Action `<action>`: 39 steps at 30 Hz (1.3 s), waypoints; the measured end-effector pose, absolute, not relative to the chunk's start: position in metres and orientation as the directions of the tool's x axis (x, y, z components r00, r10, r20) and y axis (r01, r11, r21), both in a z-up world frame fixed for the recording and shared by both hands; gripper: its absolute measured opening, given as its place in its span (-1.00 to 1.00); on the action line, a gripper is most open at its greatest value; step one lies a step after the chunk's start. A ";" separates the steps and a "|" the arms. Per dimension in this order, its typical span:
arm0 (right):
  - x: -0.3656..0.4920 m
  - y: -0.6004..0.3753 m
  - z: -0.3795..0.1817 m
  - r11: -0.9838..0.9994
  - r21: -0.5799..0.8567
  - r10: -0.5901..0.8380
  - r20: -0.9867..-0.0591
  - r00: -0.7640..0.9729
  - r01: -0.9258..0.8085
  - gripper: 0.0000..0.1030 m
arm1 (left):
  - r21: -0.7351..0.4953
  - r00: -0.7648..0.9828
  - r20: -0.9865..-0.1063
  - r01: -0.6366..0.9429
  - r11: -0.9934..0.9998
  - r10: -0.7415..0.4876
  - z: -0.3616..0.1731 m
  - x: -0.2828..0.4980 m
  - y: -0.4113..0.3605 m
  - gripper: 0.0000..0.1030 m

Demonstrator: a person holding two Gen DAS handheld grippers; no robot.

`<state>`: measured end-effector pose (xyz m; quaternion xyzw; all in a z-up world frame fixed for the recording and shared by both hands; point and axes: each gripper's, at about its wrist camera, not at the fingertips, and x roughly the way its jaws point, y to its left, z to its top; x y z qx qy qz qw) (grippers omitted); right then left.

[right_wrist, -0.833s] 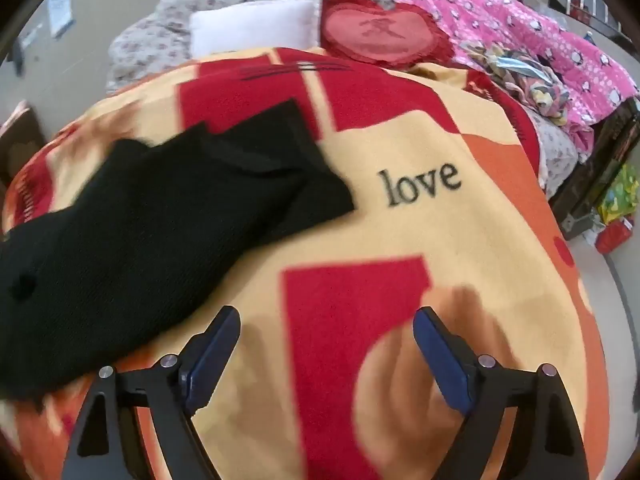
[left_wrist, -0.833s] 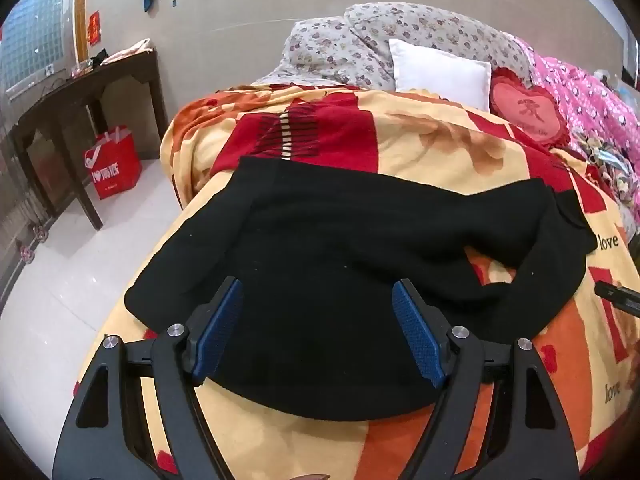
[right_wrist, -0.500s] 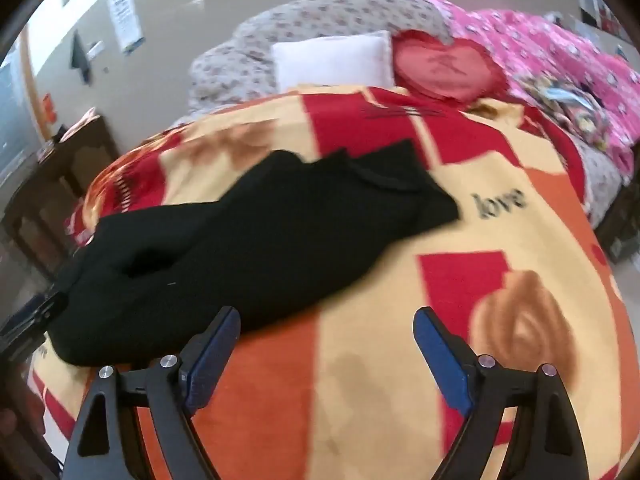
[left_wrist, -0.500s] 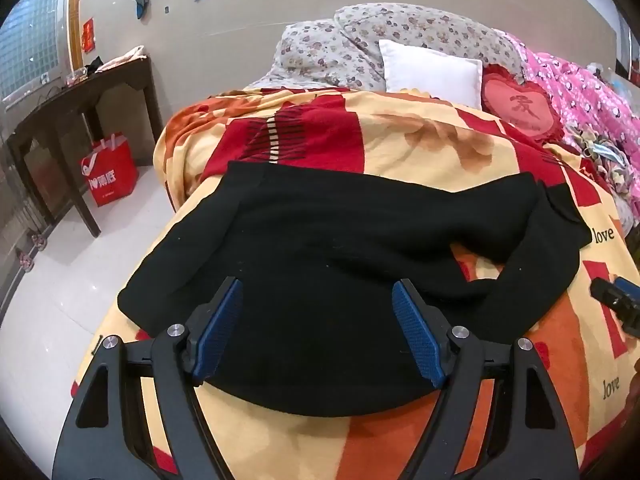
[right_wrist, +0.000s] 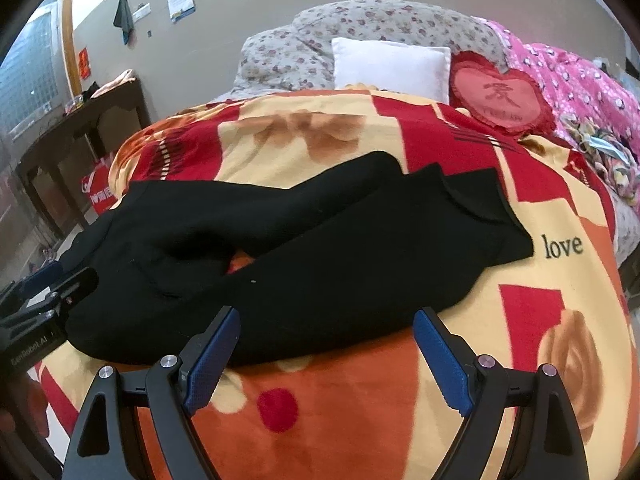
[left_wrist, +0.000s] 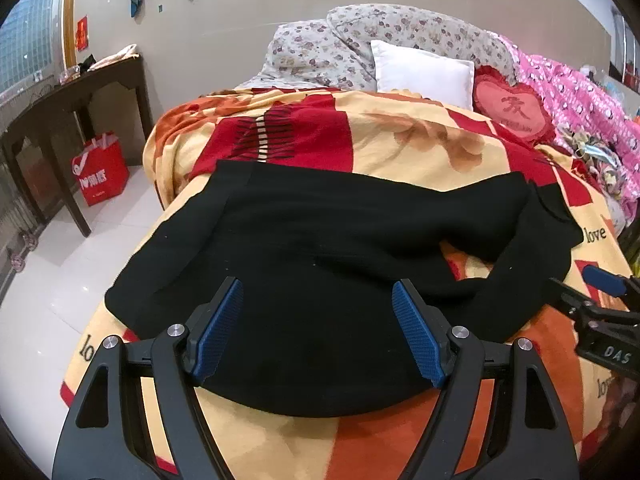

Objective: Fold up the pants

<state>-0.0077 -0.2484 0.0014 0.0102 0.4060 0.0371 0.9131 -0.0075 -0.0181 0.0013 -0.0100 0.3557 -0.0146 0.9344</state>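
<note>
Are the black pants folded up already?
Not folded: the black pants lie spread across the blanket, both legs apart.

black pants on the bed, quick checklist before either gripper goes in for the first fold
1. Left gripper open, holding nothing: ok.
2. Right gripper open, holding nothing: ok.
3. Black pants fully on the blanket, nothing lying on them: ok.
4. Pants flat: not ok; the legs spread apart, with blanket showing between them, and one leg end is turned over.
5. Near edge of the pants lies close in front of both grippers: ok.
6. Grippers apart from each other: ok; each shows at the edge of the other's view.
</note>
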 end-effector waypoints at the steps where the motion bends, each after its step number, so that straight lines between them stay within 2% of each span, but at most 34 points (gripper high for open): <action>1: -0.007 -0.246 0.001 0.997 0.042 0.073 -0.741 0.667 -0.061 0.70 | -0.034 0.744 -0.667 0.022 0.999 -0.039 0.000 -0.007 -0.018 0.51; 10: -0.006 -0.237 0.000 0.996 0.017 0.068 -0.747 0.662 -0.084 0.70 | -0.033 0.724 -0.689 0.012 0.999 -0.032 -0.005 -0.004 -0.016 0.51; 39: -0.004 -0.227 -0.001 0.990 0.069 0.132 -0.744 0.655 -0.122 0.70 | -0.075 0.694 -0.719 -0.068 0.995 -0.007 -0.012 -0.009 0.017 0.51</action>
